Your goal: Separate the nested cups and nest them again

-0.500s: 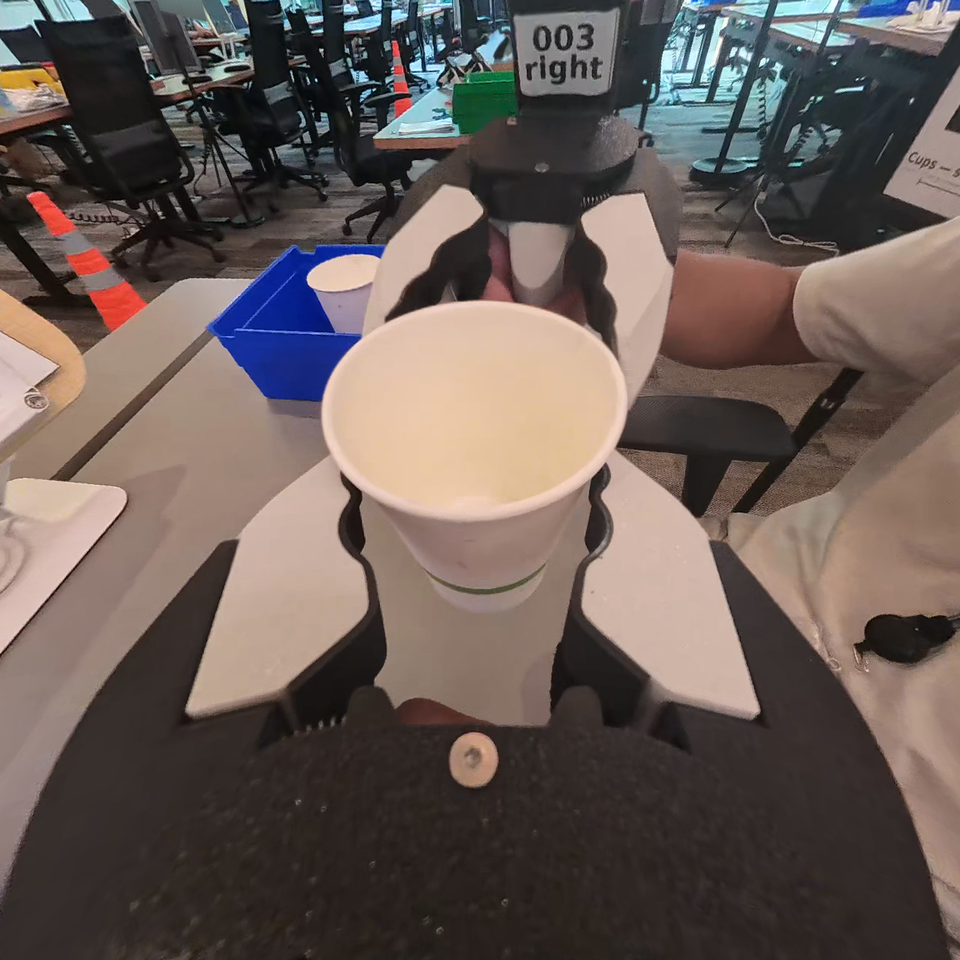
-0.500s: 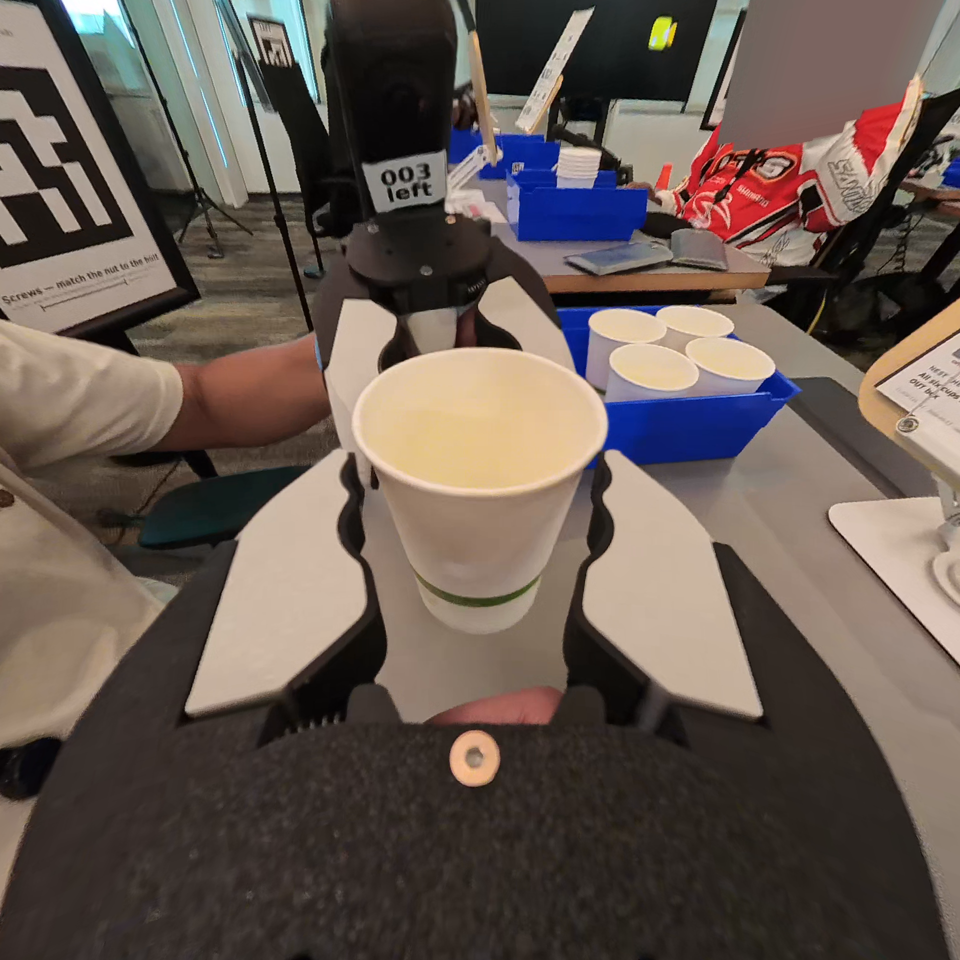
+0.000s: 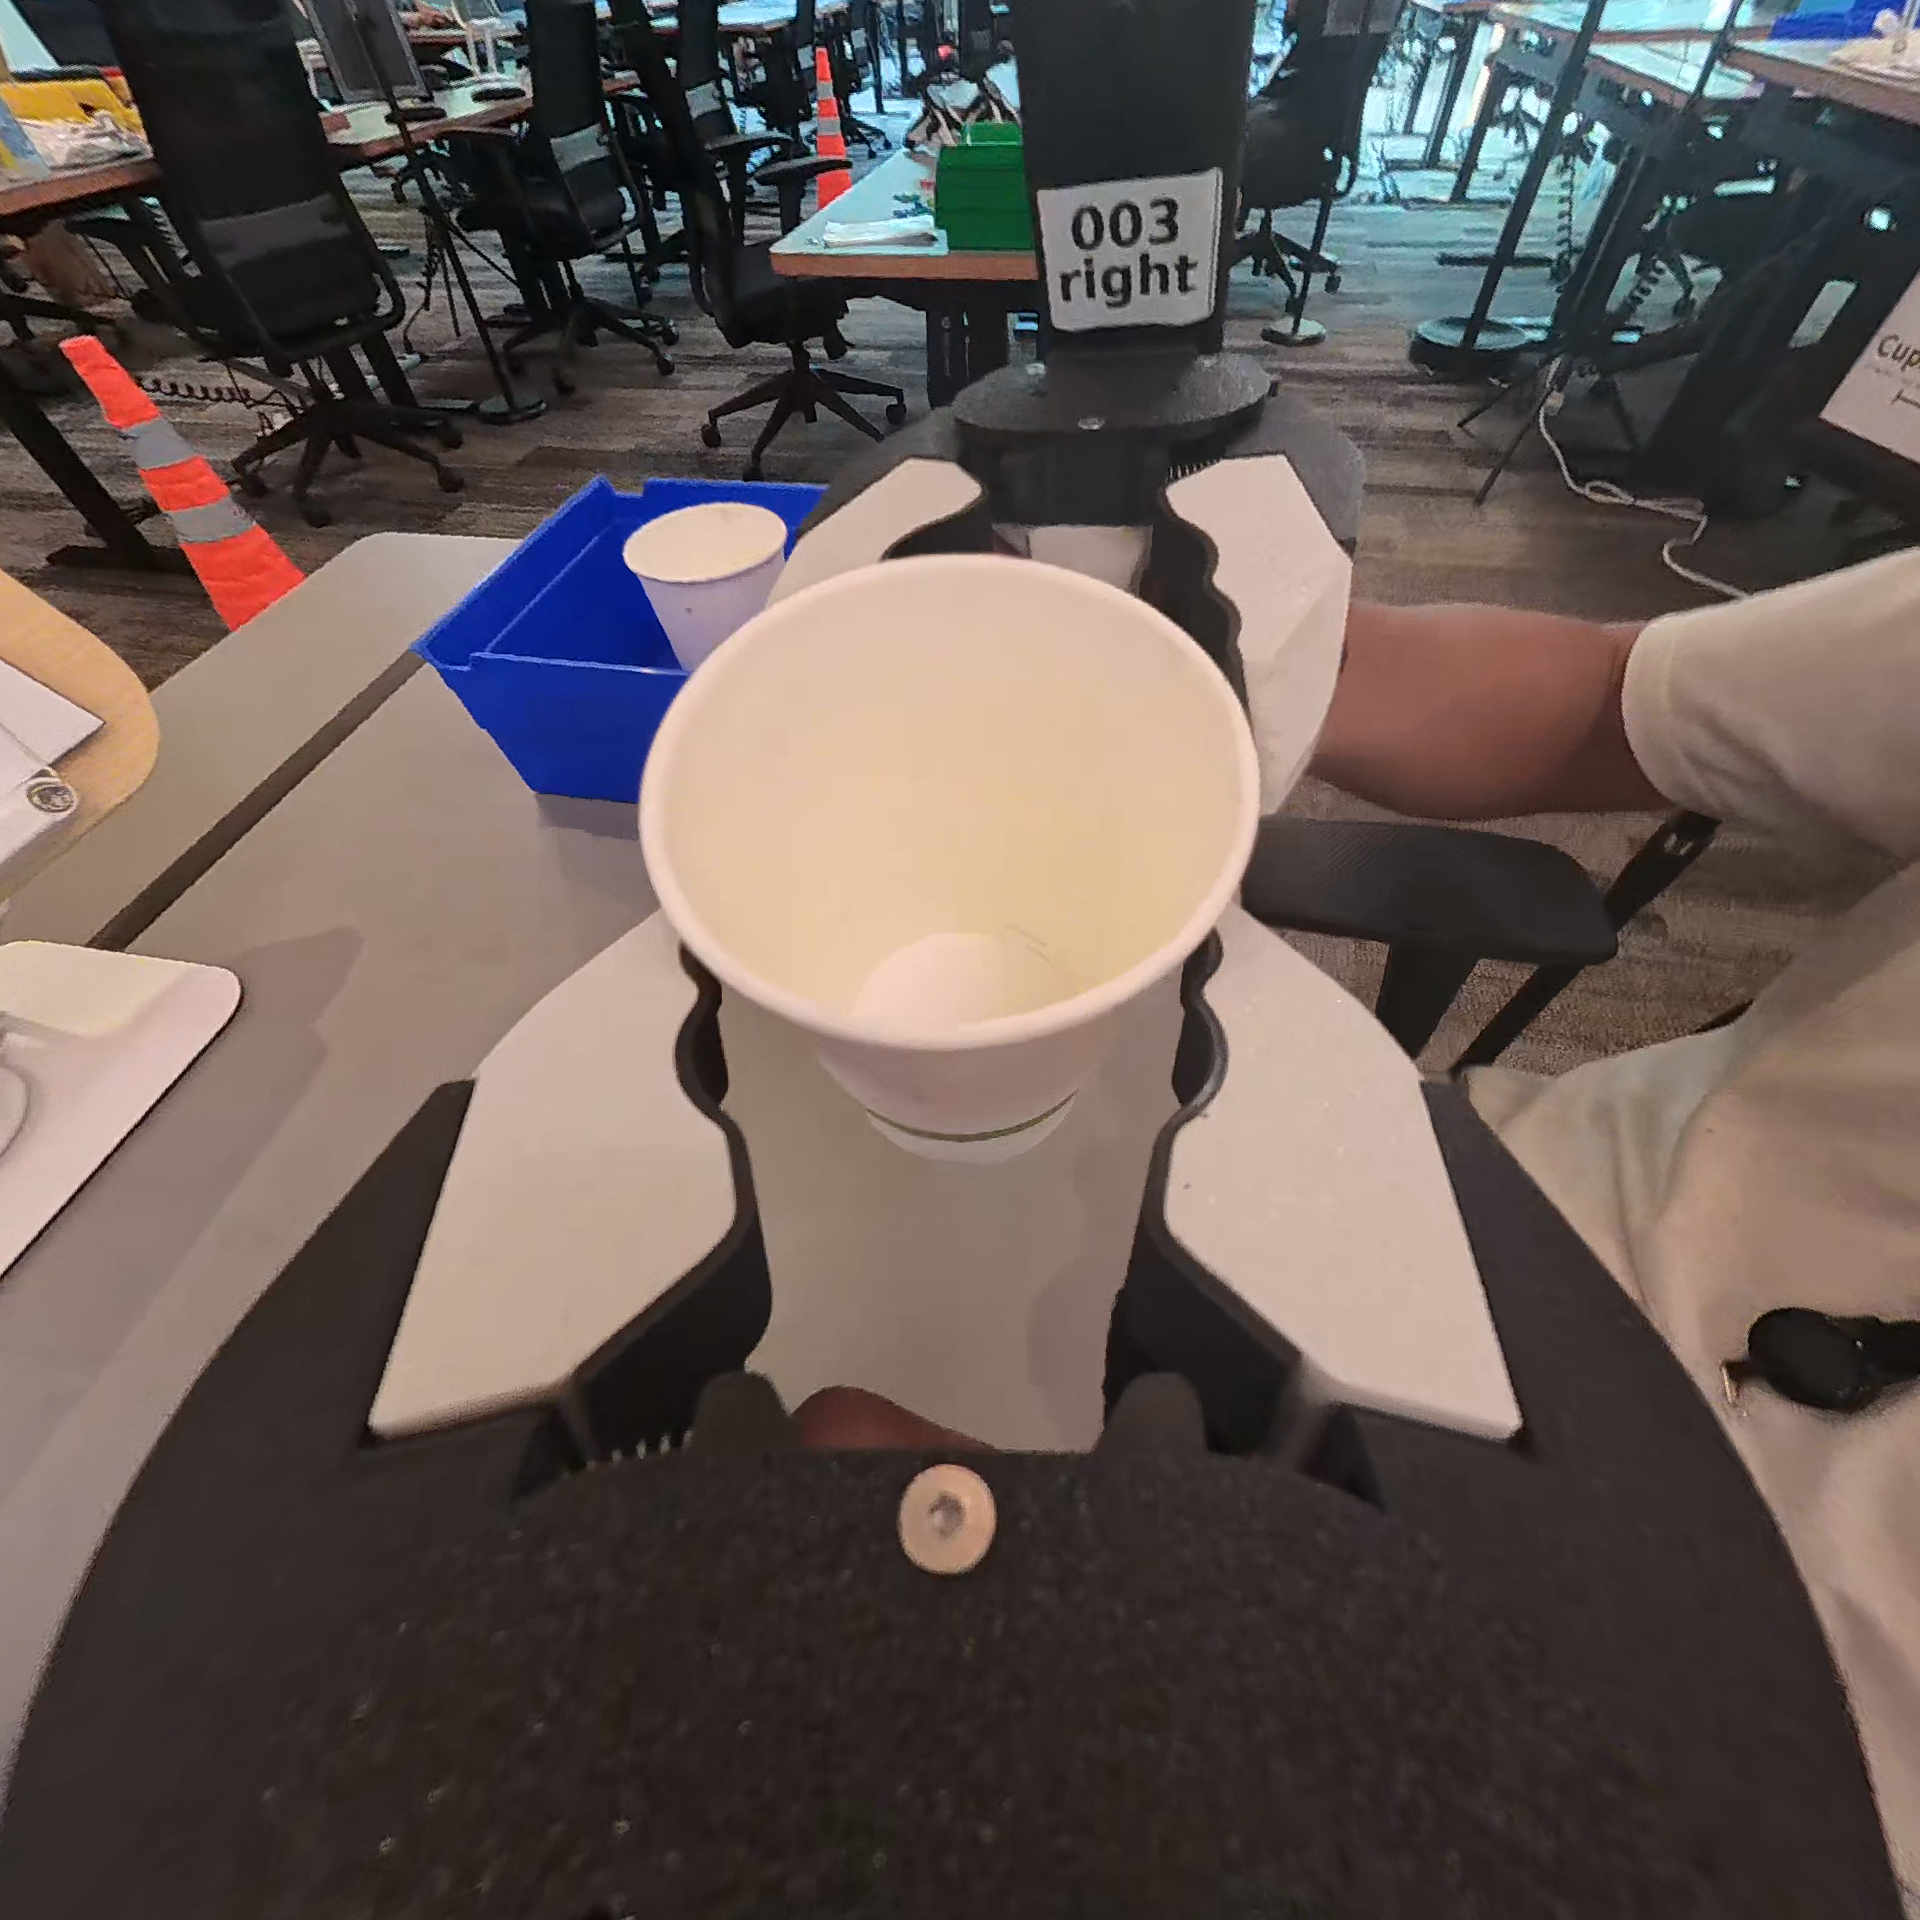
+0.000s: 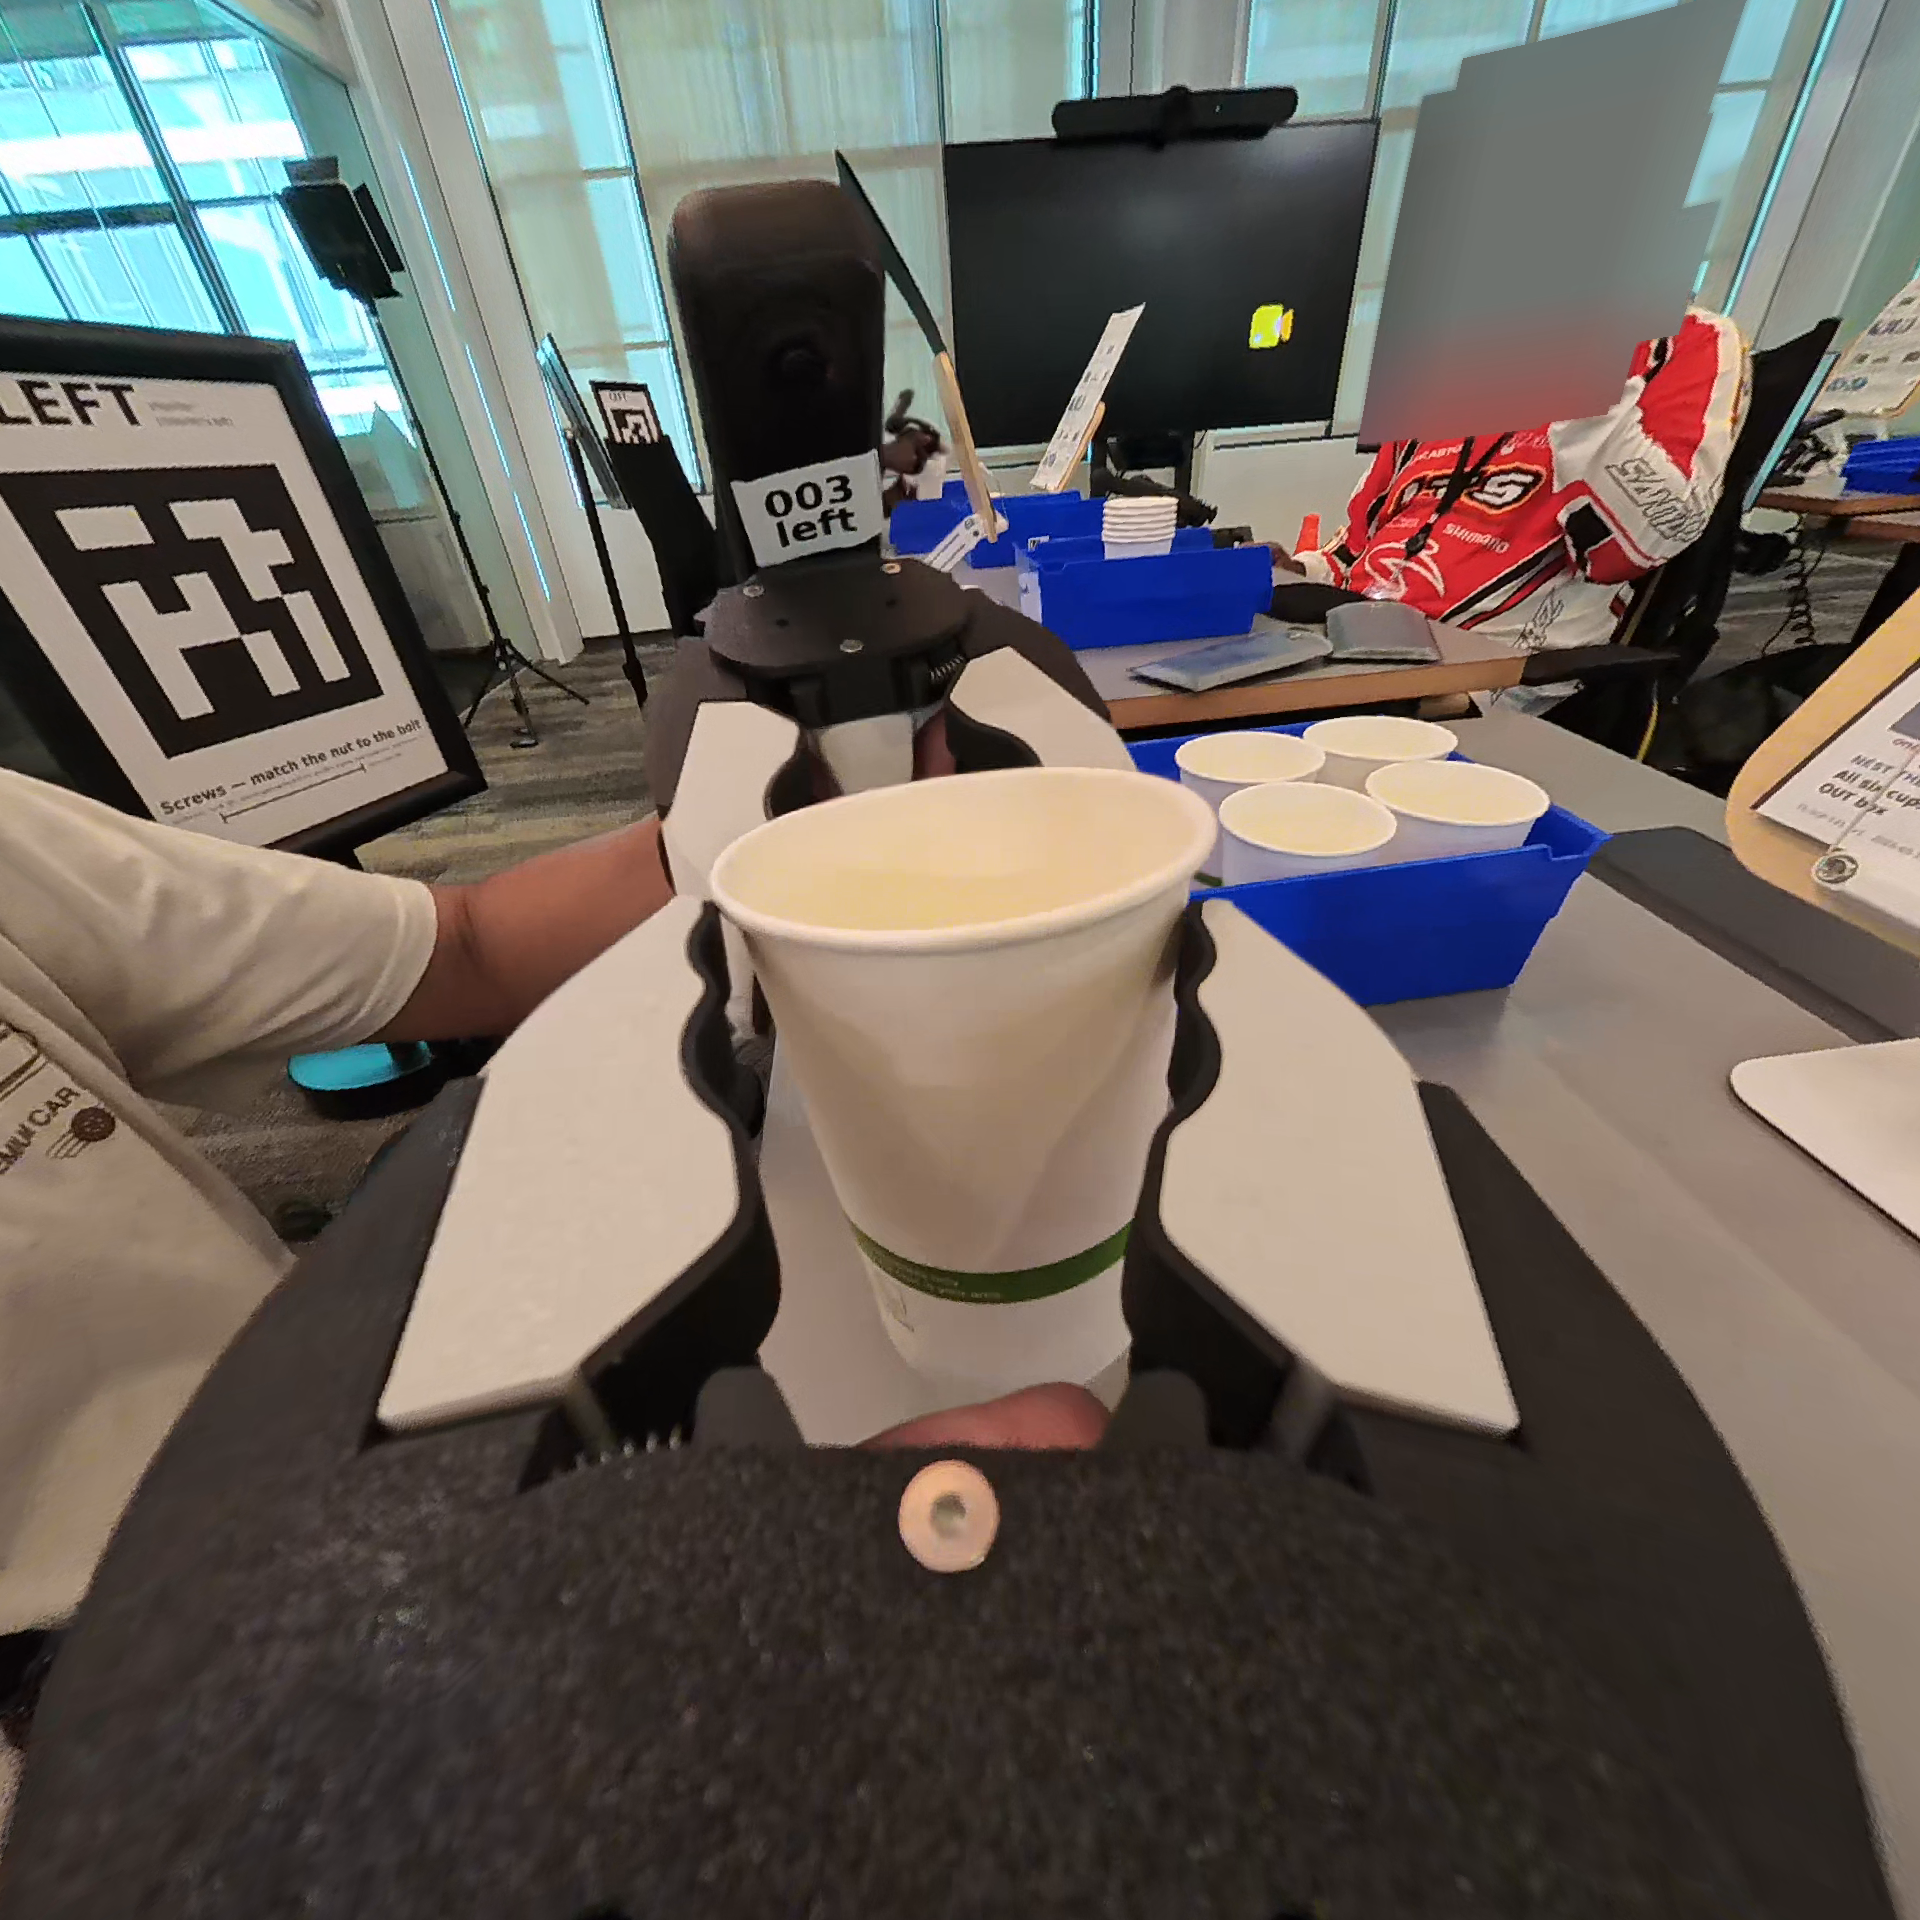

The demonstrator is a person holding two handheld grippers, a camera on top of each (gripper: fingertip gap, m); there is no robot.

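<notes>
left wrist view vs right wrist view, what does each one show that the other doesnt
Only the left wrist view: the cup's inside down to its bottom, a blue bin holding one cup, and orange cones.

Only the right wrist view: the cup's outer wall with its green band, and a blue bin holding four cups.

Both: the white paper cup between the left gripper and right gripper, over the grey table.

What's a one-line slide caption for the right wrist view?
Right gripper clasps a white paper cup facing the left gripper; four cups sit in a blue bin behind.
</notes>
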